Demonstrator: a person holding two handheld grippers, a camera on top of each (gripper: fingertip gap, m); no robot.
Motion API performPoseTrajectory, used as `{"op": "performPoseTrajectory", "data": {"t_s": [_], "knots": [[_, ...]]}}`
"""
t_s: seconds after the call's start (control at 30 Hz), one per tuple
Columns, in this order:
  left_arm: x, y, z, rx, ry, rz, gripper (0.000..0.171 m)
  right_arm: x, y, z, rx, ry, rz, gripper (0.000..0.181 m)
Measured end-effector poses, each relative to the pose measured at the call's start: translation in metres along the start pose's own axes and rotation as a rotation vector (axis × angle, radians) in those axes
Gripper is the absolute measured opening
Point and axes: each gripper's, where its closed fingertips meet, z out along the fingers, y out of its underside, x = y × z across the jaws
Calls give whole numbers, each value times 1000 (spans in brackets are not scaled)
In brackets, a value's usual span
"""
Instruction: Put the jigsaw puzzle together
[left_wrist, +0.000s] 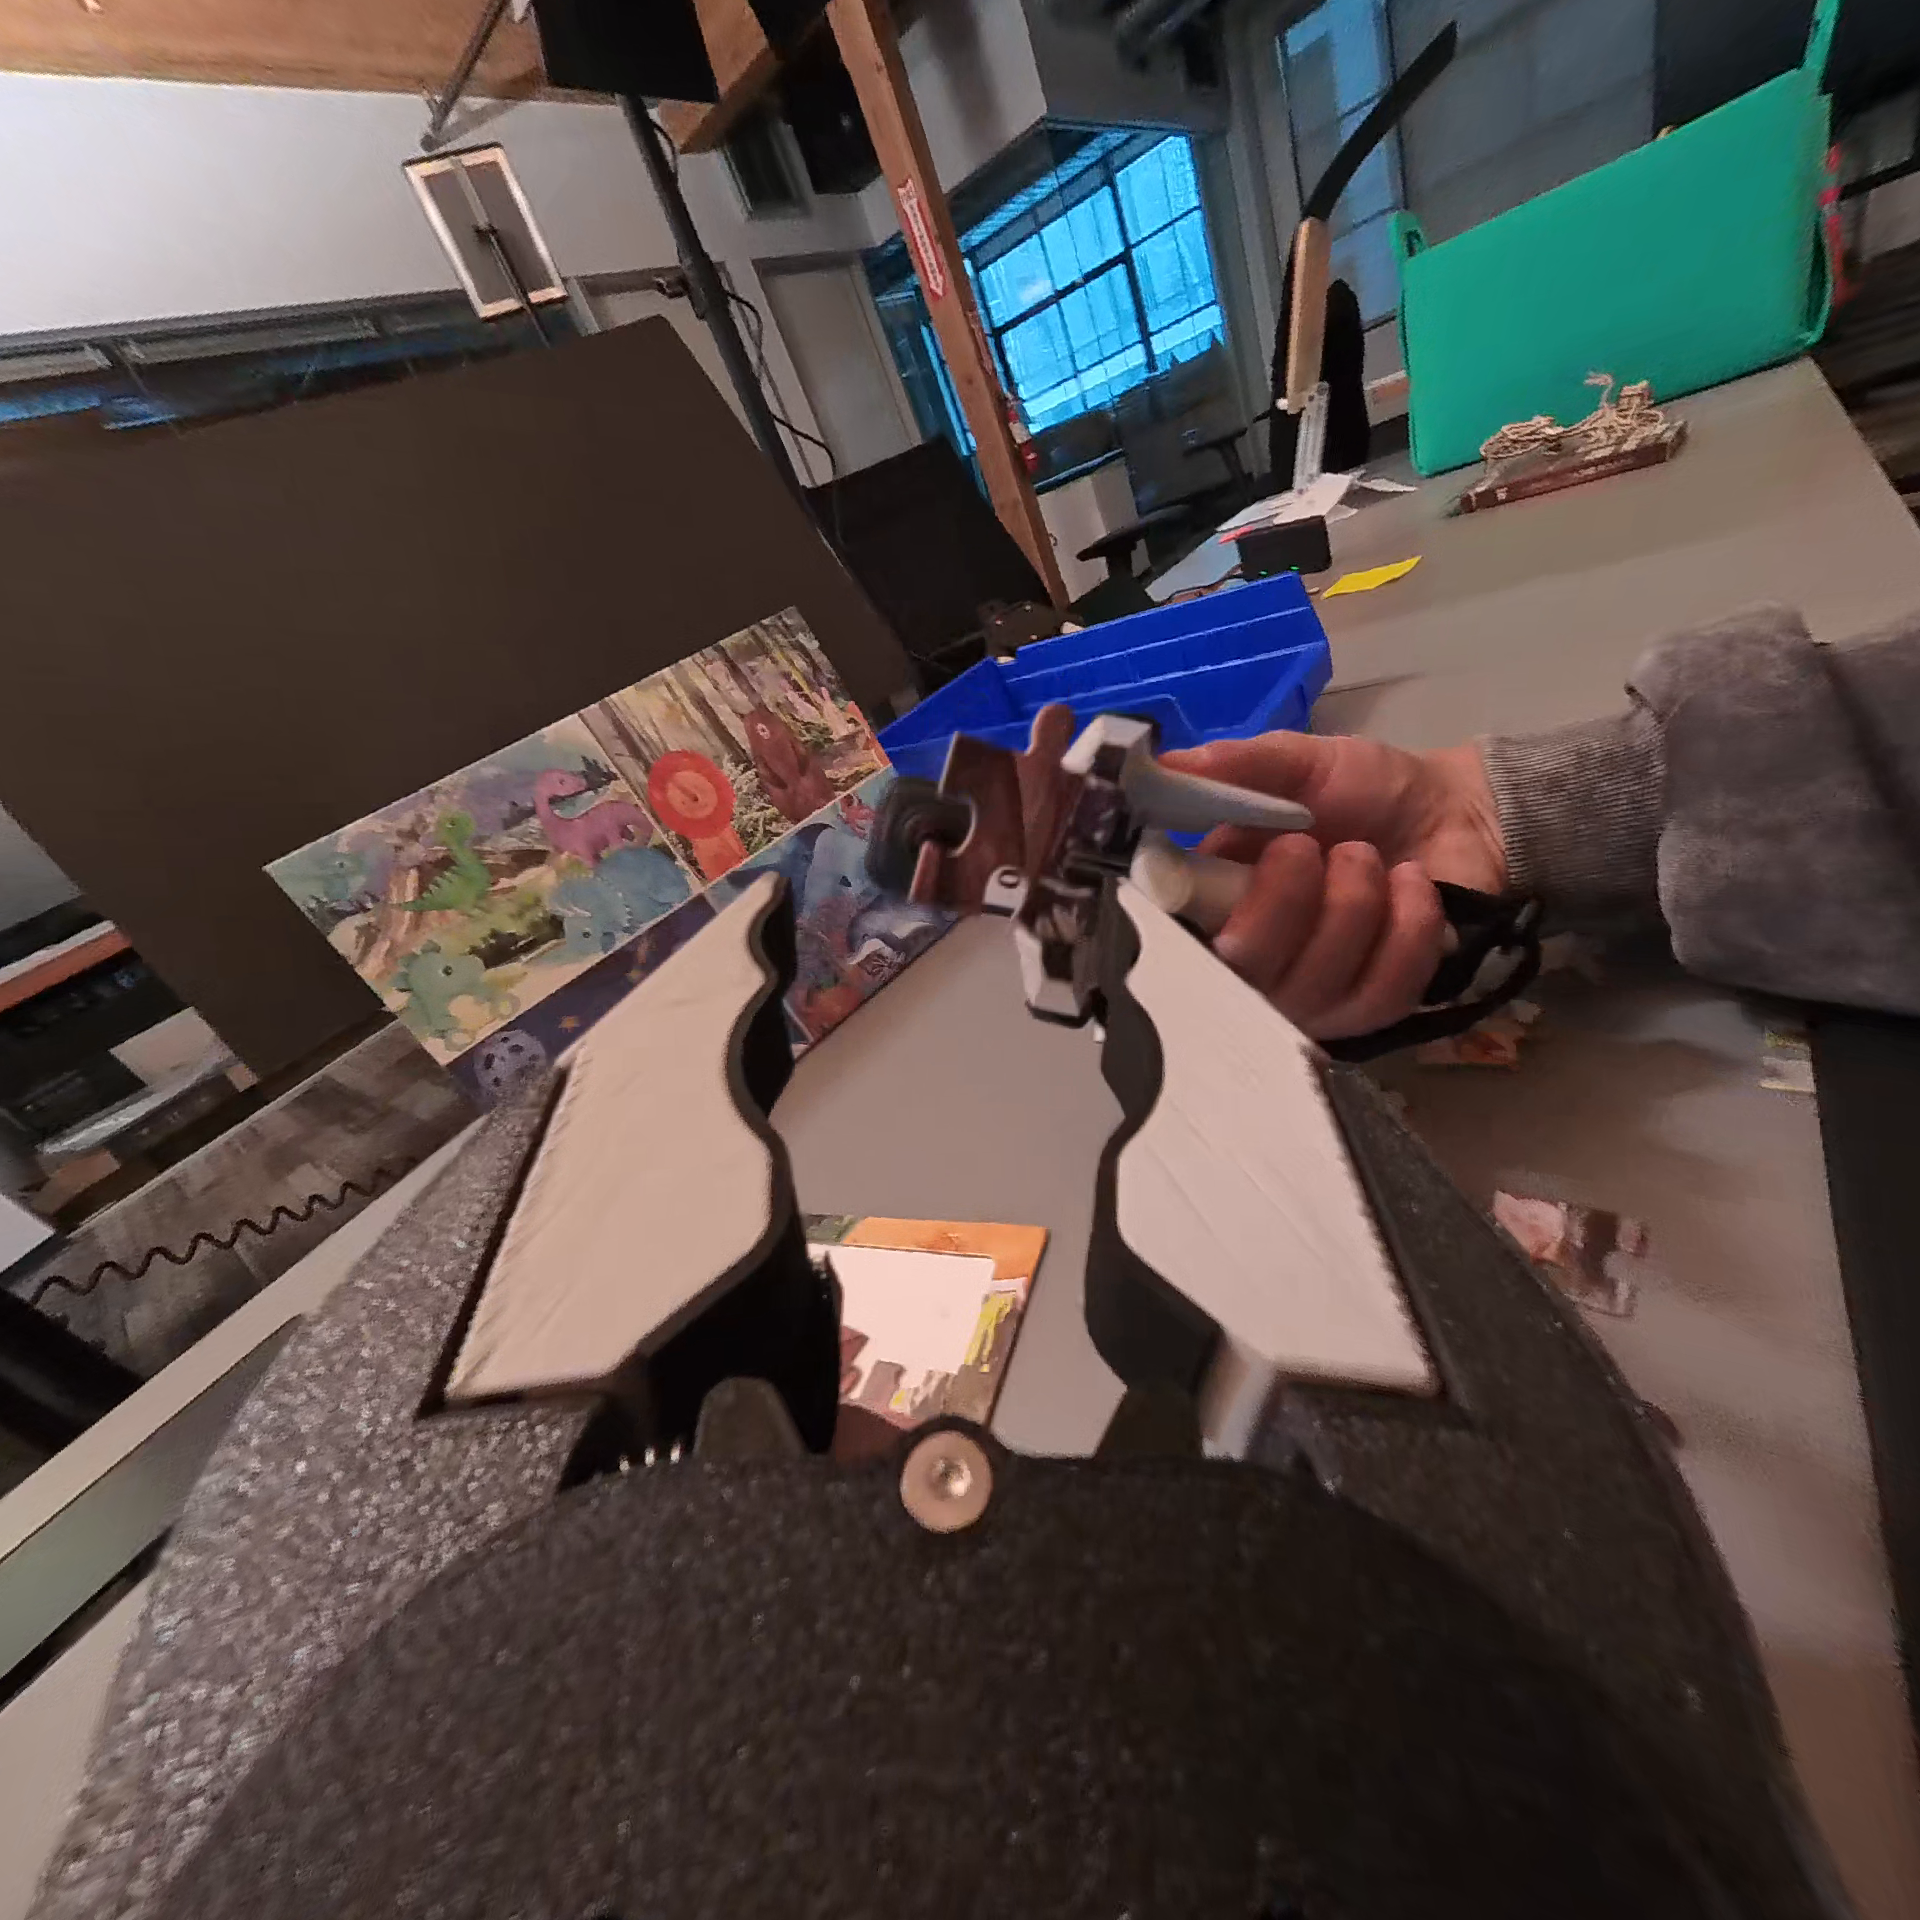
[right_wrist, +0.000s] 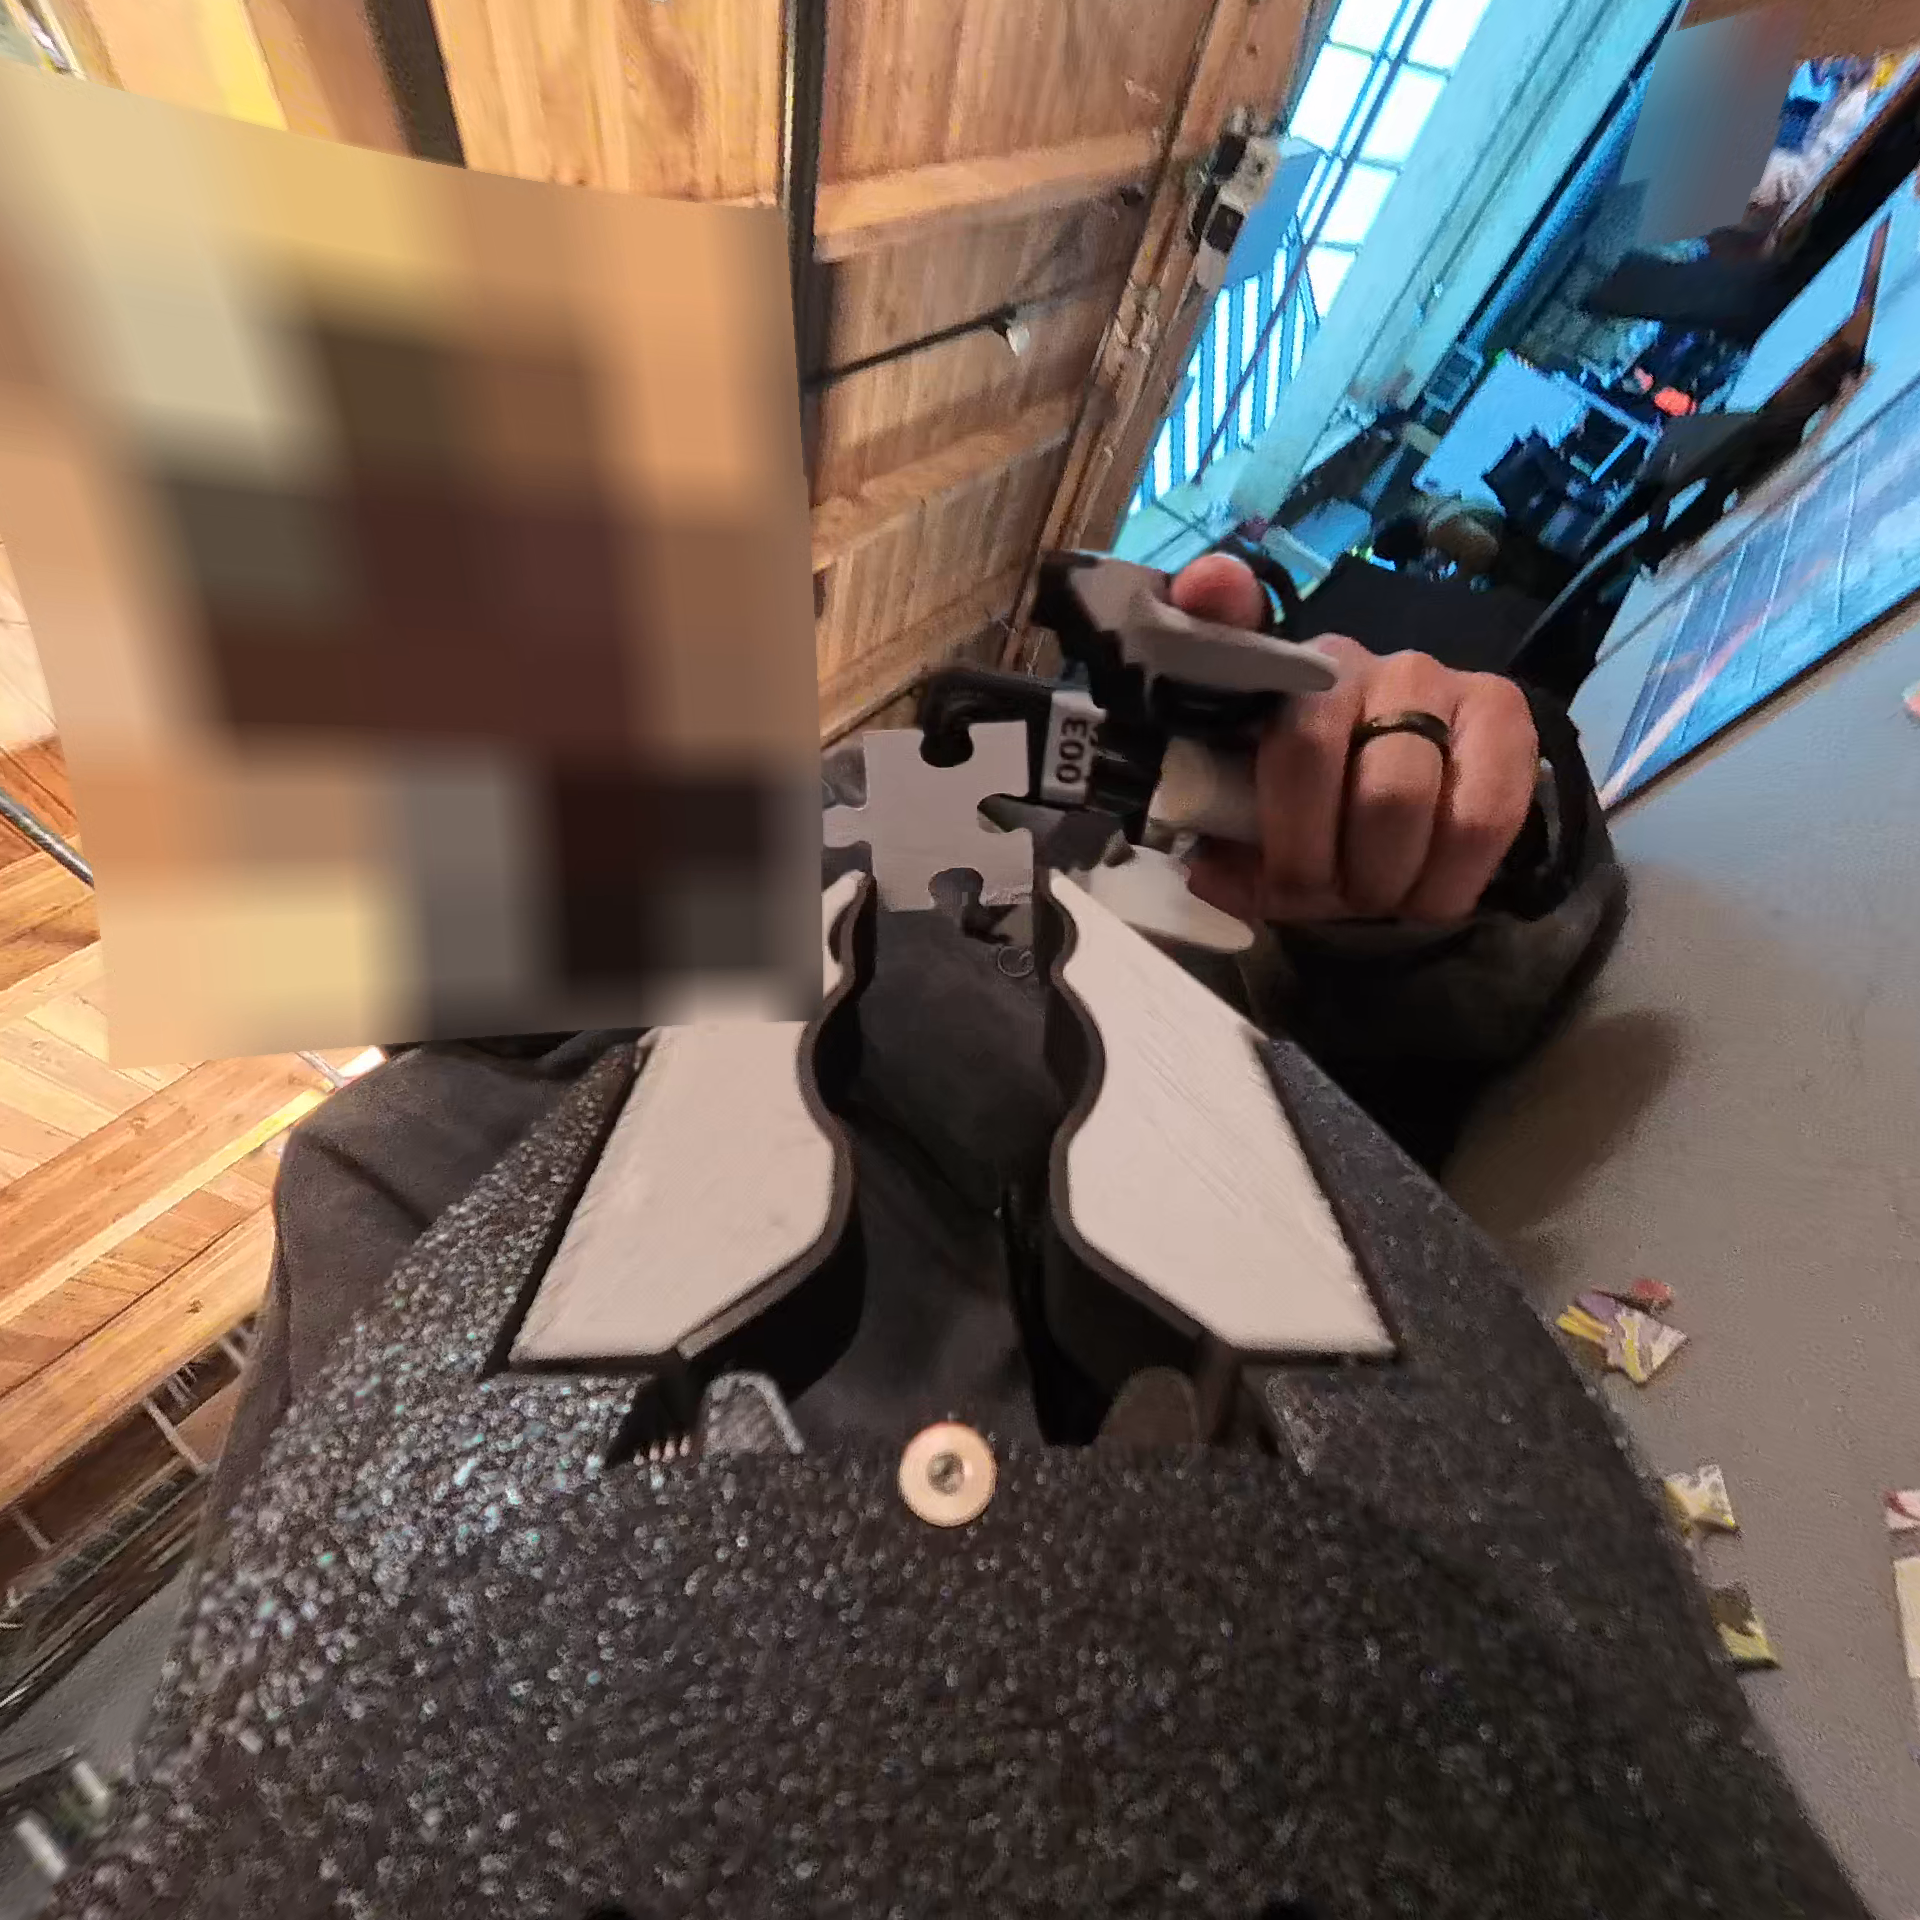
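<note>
A jigsaw piece (right_wrist: 935, 826) hangs in the air between the two grippers. Its white back faces the right wrist view and its brown printed face (left_wrist: 987, 821) faces the left wrist view. My right gripper (right_wrist: 951, 899) holds the piece by its side edges at the fingertips. My left gripper (left_wrist: 951, 914) is open wide and empty, with the piece just beyond its tips. Each view shows the hand (left_wrist: 1340, 852) (right_wrist: 1392, 790) that holds the other gripper. Joined pieces with a white patch (left_wrist: 925, 1309) lie on the grey table (left_wrist: 1558, 582) below the left fingers.
A board of colourful reference pictures (left_wrist: 582, 862) leans against a dark panel at the table's far edge. A blue bin (left_wrist: 1143, 665) stands behind the grippers. Loose pieces (left_wrist: 1569, 1247) (right_wrist: 1621, 1340) lie to the right. A green screen (left_wrist: 1610, 281) and rope on a book (left_wrist: 1579, 436) sit far back.
</note>
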Motion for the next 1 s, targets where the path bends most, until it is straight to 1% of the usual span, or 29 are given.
{"op": "performPoseTrajectory", "data": {"t_s": [0.1,0.17,0.2,0.27,0.33,0.37,0.43,0.5,0.53,0.57,0.63,0.67,0.7,0.73,0.83,0.87,0.9,0.93,1.0], "knots": [[9,1,0,-7,37,6,51,6,7,6,-33,1,34,30],[14,3,-1,-17,52,26,35,9,5,4,-20,24,26,29],[15,5,-1,-24,55,36,32,10,5,3,-20,37,23,29],[16,8,0,-42,55,43,32,13,6,1,-24,62,26,29],[15,13,0,-63,61,16,31,17,6,-2,-27,101,27,29],[12,16,-1,-76,54,-4,31,18,5,-6,-29,138,11,32],[0,24,-2,-112,16,-58,31,17,-7,-20,17,241,-66,33],[-13,42,-5,-181,-6,-148,31,13,-19,-38,80,336,-142,30],[-24,56,-7,-237,-47,-205,31,14,-24,-48,108,398,-180,30],[-31,74,-10,-309,-66,-275,31,15,-29,-56,141,453,-209,30],[-33,125,-19,-520,-52,-447,31,16,-37,-66,184,516,-229,30],[-36,149,-26,-620,-77,-516,31,16,-39,-67,191,534,-237,30],[-37,168,-31,-699,-92,-570,31,17,-40,-67,189,554,-247,30],[-39,178,-34,-740,-107,-607,31,18,-40,-66,183,570,-262,30],[-42,180,-28,-733,-108,-647,31,15,-44,-62,195,588,-298,29],[-42,183,-28,-752,-115,-643,31,15,-47,-65,209,608,-309,28],[-42,187,-27,-780,-123,-634,31,15,-51,-72,231,658,-327,27],[-41,191,-27,-803,-127,-625,31,16,-58,-85,269,745,-361,25],[-38,195,-25,-833,-121,-614,31,18,-69,-119,331,959,-440,25]]}}
